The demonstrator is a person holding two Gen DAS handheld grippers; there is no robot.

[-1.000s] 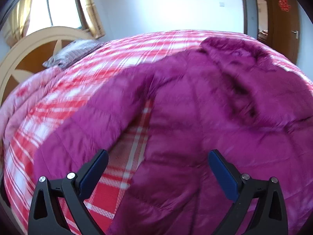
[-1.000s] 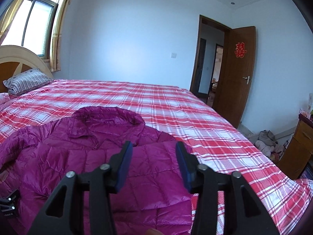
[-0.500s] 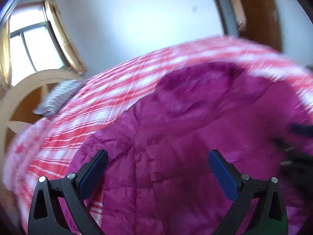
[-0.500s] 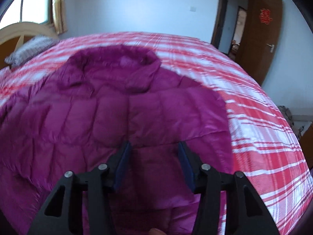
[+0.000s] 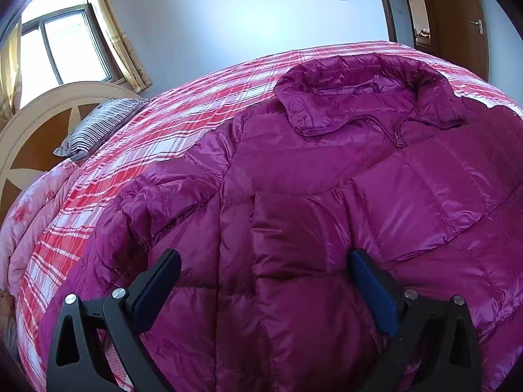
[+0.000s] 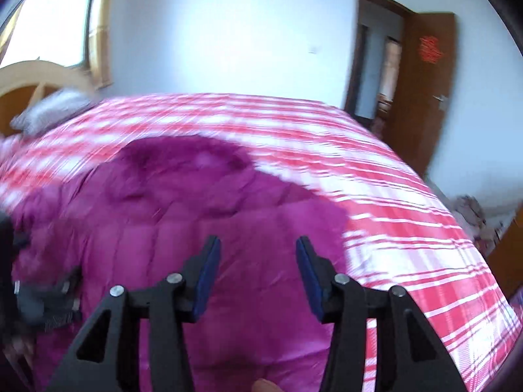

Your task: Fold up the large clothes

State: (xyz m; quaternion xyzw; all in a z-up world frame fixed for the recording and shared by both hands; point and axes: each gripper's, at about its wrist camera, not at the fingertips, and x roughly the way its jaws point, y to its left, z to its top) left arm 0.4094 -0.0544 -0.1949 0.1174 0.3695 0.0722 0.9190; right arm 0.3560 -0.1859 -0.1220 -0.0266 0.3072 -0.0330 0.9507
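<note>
— So where is the purple jacket (image 5: 310, 202)?
— It lies flat on the red checked bed (image 5: 170, 130), collar toward the far edge.
— And the grippers?
— Left gripper (image 5: 266, 281) is spread wide above it, holding nothing. Right gripper (image 6: 258, 271) is partly apart, holding nothing too.

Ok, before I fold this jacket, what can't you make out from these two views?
- Jacket hem: cut off by the bottom edge and behind the left claw, left wrist view.
- Its right sleeve: past the right frame edge, left wrist view.
- Quilting, zipper, collar: smeared by motion blur, right wrist view.
- What lies past the right claw at the left edge: dark blur.
</note>
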